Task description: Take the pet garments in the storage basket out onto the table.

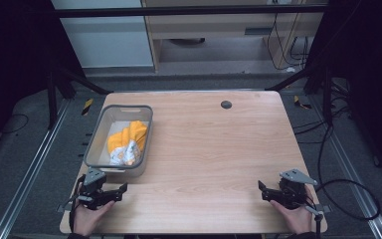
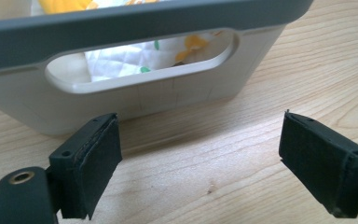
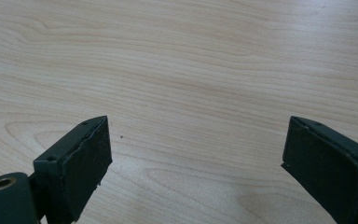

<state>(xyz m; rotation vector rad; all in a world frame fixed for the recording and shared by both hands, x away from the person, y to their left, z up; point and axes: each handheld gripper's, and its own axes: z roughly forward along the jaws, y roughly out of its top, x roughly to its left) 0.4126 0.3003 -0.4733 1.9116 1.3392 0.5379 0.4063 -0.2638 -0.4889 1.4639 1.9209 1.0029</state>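
A grey plastic basket (image 1: 98, 130) stands on the left half of the wooden table (image 1: 214, 149). Inside it lies a bundle of orange and white patterned cloth (image 1: 127, 142). My left gripper (image 1: 120, 191) rests near the front left corner of the table, just in front of the basket, jaws wide open and empty. In the left gripper view the basket's handle slot (image 2: 140, 65) is close ahead, with white cloth (image 2: 135, 58) showing through it. My right gripper (image 1: 264, 190) sits near the front right corner, open and empty, its fingers (image 3: 74, 170) over bare wood.
A small dark round hole (image 1: 226, 104) marks the table's far side. Black cables (image 1: 348, 199) trail off the right edge onto the floor. Metal rails (image 1: 27, 174) run along both sides of the table. A person's hands (image 1: 87, 219) hold the grippers at the front edge.
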